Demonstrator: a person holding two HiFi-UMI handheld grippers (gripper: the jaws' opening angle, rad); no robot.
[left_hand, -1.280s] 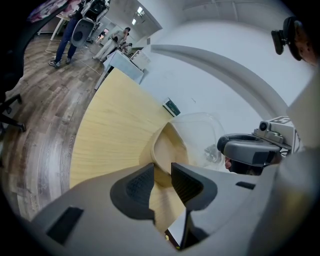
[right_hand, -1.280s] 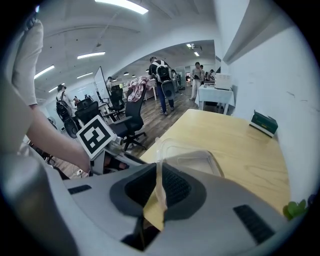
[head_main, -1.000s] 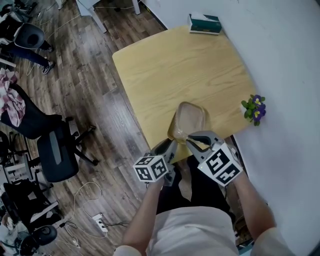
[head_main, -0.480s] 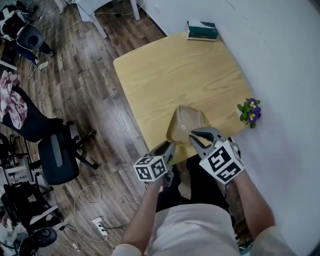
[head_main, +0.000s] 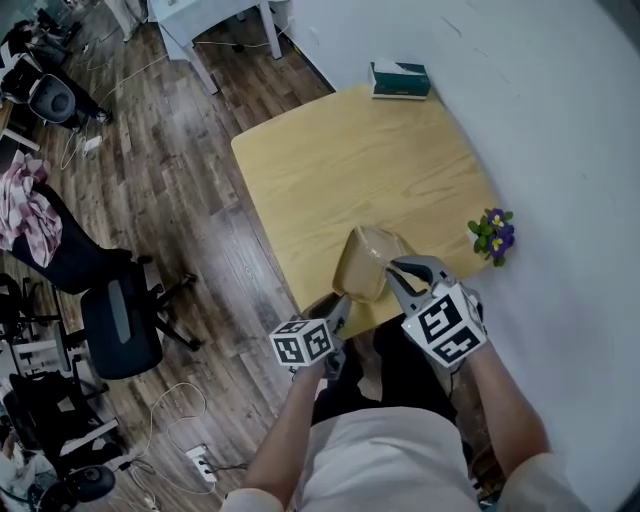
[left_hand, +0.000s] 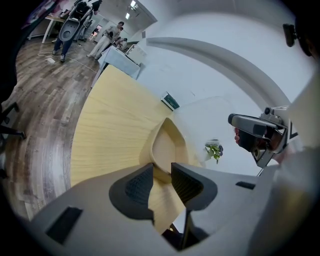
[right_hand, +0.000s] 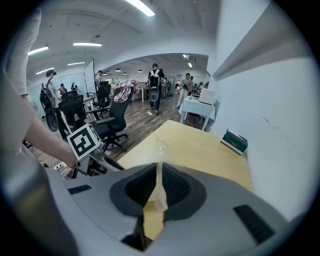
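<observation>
A clear plastic container (head_main: 368, 262) hangs tilted over the near edge of the light wooden table (head_main: 350, 150). My left gripper (head_main: 338, 302) is shut on its near rim from the left. My right gripper (head_main: 397, 272) is shut on its right rim. The left gripper view shows the container (left_hand: 167, 142) rising from between that gripper's (left_hand: 161, 176) closed jaws, with the right gripper (left_hand: 255, 134) off to the right. Seen edge-on in the right gripper view, the container (right_hand: 159, 160) is a thin sheet pinched in that gripper (right_hand: 158, 189). The left gripper's marker cube (right_hand: 84, 141) sits beyond.
A green tissue box (head_main: 399, 78) lies at the table's far edge by the white wall. A small potted plant with purple flowers (head_main: 490, 233) stands at the table's right edge. Office chairs (head_main: 110, 320) and cables are on the wooden floor to the left. People stand far off.
Both grippers have lifted the container and turned it up on edge. It lay flatter and lower before. Both jaws stayed shut on it.
</observation>
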